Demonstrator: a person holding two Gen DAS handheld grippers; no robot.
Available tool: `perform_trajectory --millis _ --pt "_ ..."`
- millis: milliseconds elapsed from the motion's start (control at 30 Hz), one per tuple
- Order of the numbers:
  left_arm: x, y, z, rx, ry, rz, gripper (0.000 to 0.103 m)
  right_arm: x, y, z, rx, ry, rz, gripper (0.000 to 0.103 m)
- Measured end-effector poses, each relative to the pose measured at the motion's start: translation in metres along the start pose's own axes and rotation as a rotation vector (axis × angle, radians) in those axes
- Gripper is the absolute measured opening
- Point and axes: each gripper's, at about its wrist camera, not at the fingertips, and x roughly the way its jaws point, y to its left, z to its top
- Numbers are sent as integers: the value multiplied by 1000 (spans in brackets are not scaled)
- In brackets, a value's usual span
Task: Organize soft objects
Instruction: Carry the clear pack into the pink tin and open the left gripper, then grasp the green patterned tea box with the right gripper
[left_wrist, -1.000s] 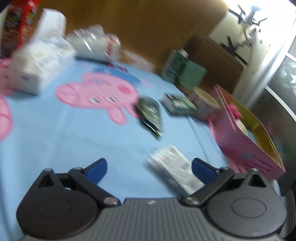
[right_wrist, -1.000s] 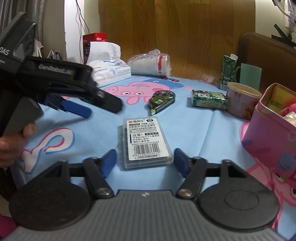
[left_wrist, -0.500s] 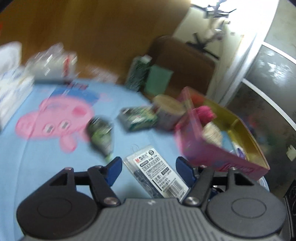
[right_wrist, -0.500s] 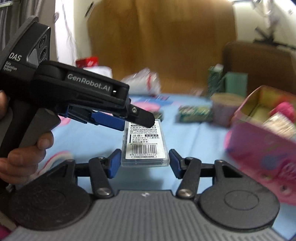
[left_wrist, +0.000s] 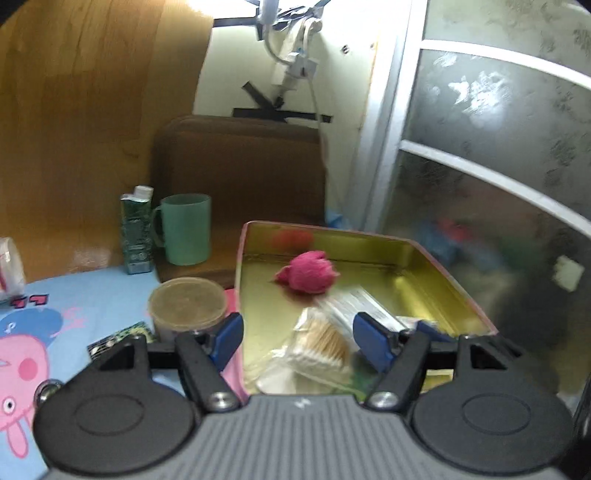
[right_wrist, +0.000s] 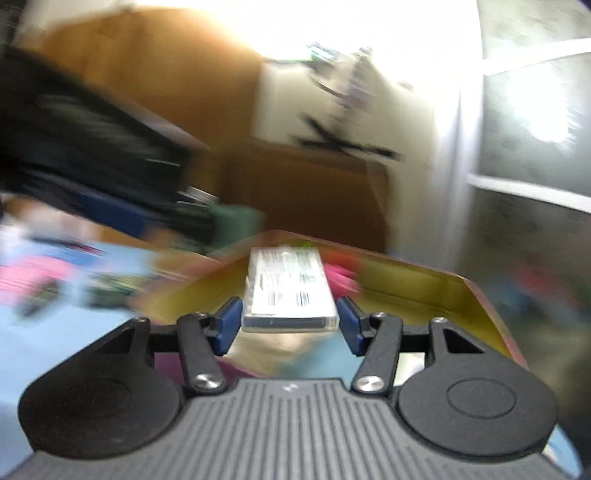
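Over the open tin box (right_wrist: 461, 291), the right gripper (right_wrist: 289, 325) carries a clear plastic case (right_wrist: 290, 295) with a printed label, jaws pinching its two long sides. This view is heavily motion-blurred: label text unreadable, box contents reduced to pink and tan smears, and the dark blurred mass at upper left looks like the left gripper (left_wrist: 297, 338) but detail is lost.

Left wrist view is sharper. The left gripper's jaws are spread with nothing between them, hovering over the near end of the box. Inside the gold-lined tin box (left_wrist: 436, 266) lie a pink soft ball (left_wrist: 308, 273), a pack of cotton swabs (left_wrist: 323, 341) and a flat white packet (left_wrist: 360, 308); the packet is blurred, and the box's near edge is hidden behind the gripper body. Just left of the box on the blue cartoon-print surface (left_wrist: 74, 295) sits a round tub (left_wrist: 186, 304), with a green mug (left_wrist: 186, 229) and a green carton (left_wrist: 136, 229) behind. A small green packet (left_wrist: 122, 338) is partly cut off by the gripper.
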Motion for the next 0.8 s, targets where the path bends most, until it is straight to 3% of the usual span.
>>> perform_trajectory --millis 133,333,667,800 --pt "-2 14 -12 -28 17 35 69 0 -31 -8 143 24 41 59" --pt "-29 53 -37 -53 0 116 74 -9 -26 -9 166 -3 67 59" --pt "-78 151 -86 -122 29 413 75 -16 51 9 52 -8 285 59" --pt "-83 173 -97 -137 43 465 77 -6 90 10 19 61 388 59"
